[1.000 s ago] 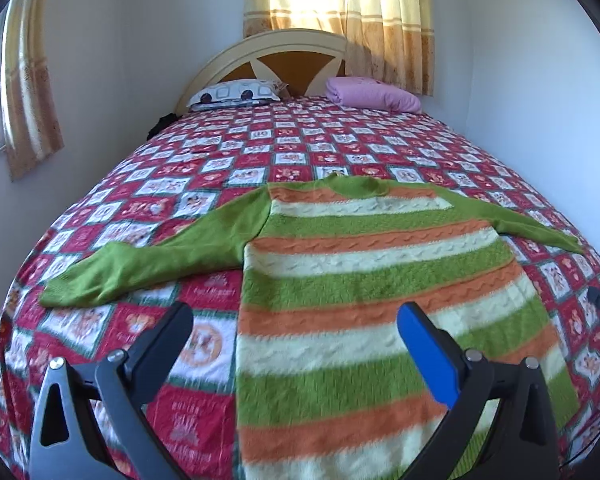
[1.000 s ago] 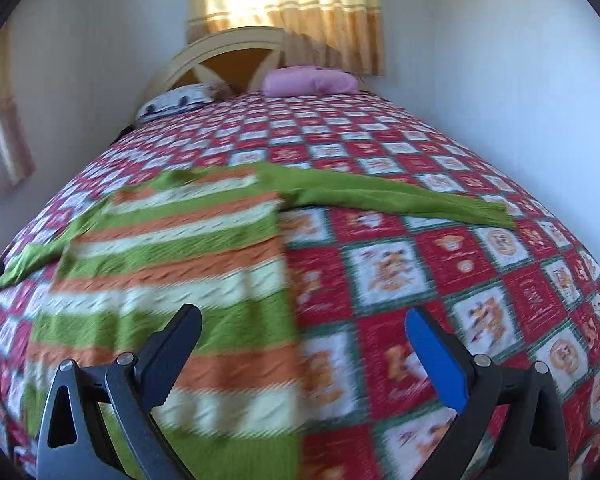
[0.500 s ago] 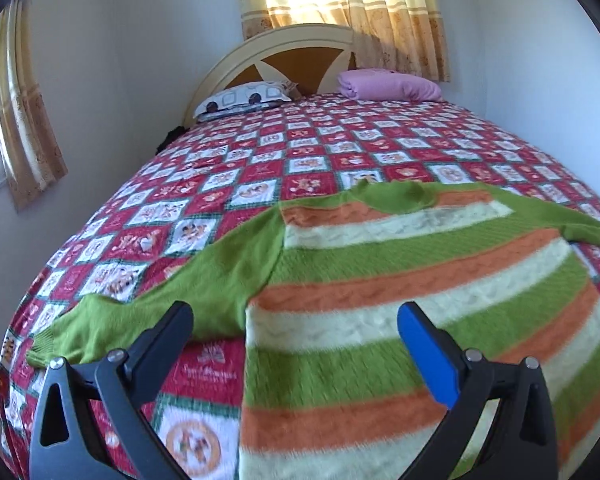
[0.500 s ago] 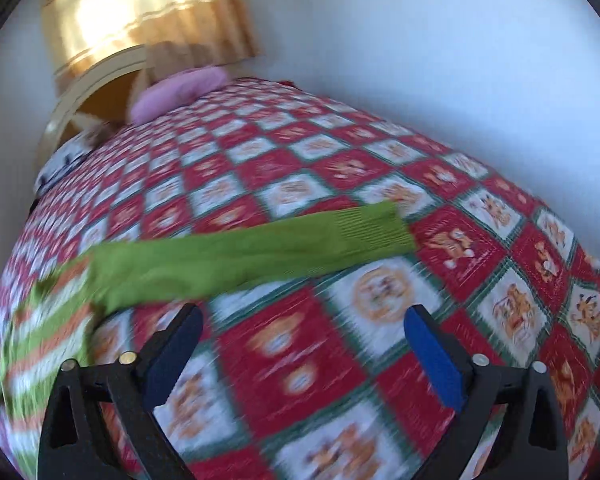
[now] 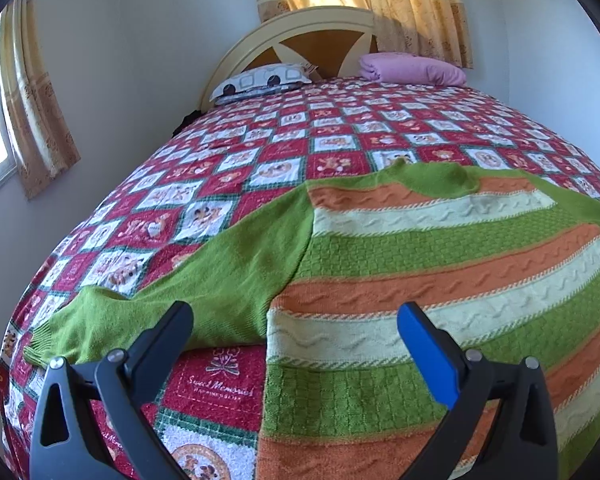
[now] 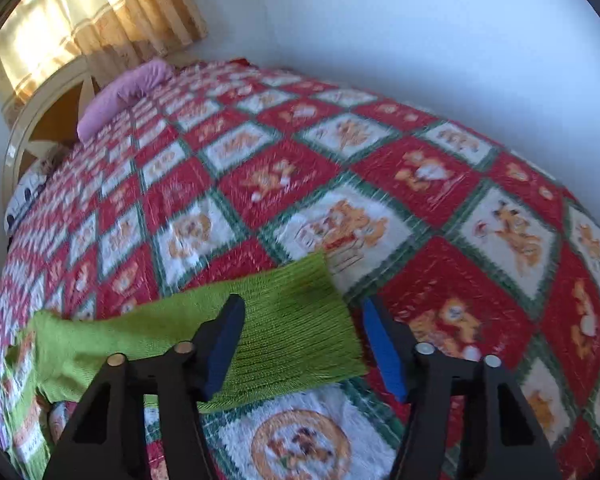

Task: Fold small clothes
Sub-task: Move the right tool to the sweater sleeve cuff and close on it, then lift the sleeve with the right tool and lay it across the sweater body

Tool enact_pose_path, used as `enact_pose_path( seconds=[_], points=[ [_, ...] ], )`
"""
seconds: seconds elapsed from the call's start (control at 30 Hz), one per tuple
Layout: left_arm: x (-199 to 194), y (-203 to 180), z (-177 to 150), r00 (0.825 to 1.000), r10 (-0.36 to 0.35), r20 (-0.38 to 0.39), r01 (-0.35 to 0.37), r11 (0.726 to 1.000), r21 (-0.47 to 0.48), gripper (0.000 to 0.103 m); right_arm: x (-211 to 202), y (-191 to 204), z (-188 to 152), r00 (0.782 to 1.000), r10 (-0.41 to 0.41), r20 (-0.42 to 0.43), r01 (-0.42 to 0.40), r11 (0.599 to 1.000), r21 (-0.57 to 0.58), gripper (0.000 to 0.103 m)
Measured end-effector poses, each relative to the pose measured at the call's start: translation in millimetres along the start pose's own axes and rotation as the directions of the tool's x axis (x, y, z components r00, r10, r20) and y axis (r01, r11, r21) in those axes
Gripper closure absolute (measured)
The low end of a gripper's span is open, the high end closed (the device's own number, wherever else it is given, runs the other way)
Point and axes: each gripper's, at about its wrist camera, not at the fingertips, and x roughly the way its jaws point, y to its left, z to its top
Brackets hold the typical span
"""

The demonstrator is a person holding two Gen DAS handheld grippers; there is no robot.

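A: Left wrist view. What is under my left hand-held gripper point(image 5: 296, 320)?

B: Its jaws stand wide apart, nothing between the pads. It hovers over the striped sweater point(image 5: 440, 272), which lies flat on the bed point(image 5: 340, 132), over the patterned bedspread. The left sleeve point(image 5: 188, 292) runs out to the side, its cuff near the bed's edge. One finger is above that sleeve, the other above the body's cream stripe. A patterned pillow point(image 5: 266, 80) and a folded pink blanket point(image 5: 412, 68) sit at the headboard, well apart from the work.

A: Right wrist view?

B: My right hand-held gripper point(image 6: 300, 332) is closing, with the ribbed cuff of the right sleeve point(image 6: 284, 320) between its fingers. The picture is blurred; the pads do not look pressed onto the knit yet, so I record no grip.

A: Step in hand?

B: Judged: the first fold, taking the right sleeve by its cuff. Nothing is folded so far.

A: Next move?

B: Likely finish the pinch on the cuff only, not the bedspread beneath, then lift and carry the sleeve across the body. The left would then need the same on its sleeve.
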Motion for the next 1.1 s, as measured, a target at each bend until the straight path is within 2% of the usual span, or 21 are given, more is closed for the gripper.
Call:
enact_pose_path(
  seconds=[0.03,0.07,0.1,0.13,0.17,0.3,0.57,0.77,0.93,1.1],
  points=[
    [2,0,0,1.000,-0.008,-0.006,0.008,1.000,-0.001,0.000,4,3,-2,1.000,-0.021,-0.003,0.021,1.000,-0.020,0.047],
    [4,-1,-1,1.000,-0.016,-0.012,0.016,1.000,0.002,0.000,5,8,-4,0.999,-0.051,0.001,0.050,0.997,-0.050,0.054],
    [5,-2,-1,1.000,-0.018,-0.017,0.018,1.000,0.004,0.000,6,13,-6,0.997,-0.079,0.006,0.079,0.993,-0.089,0.068],
    [6,-2,-2,1.000,-0.023,-0.018,0.023,1.000,0.006,0.000,4,16,-6,0.997,-0.074,0.010,0.075,0.991,-0.112,0.079],
    [5,-4,-3,0.999,-0.040,-0.018,0.040,0.999,0.011,0.000,2,18,-6,0.999,-0.054,0.005,0.055,0.992,-0.117,0.095],
    [-1,-4,-4,0.999,-0.052,0.000,0.052,0.999,0.004,0.000,-11,26,-1,0.998,-0.056,0.014,0.057,0.989,-0.135,0.096],
    [-12,16,-6,0.998,-0.065,0.023,0.066,0.996,-0.060,0.000,-67,56,21,0.987,-0.050,0.153,0.074,0.984,-0.162,0.097],
    [-17,27,-10,0.996,-0.089,0.030,0.092,0.991,-0.095,0.000,-126,103,36,0.962,-0.004,0.272,0.067,0.972,-0.226,0.097],
    [-21,31,-14,0.993,-0.111,0.039,0.115,0.987,-0.109,0.000,-174,148,40,0.938,0.056,0.342,0.051,0.953,-0.298,0.097],
    [-24,37,-17,0.991,-0.128,0.047,0.133,0.983,-0.125,0.000,-211,200,36,0.918,0.122,0.376,0.035,0.923,-0.384,0.097]
  ],
)
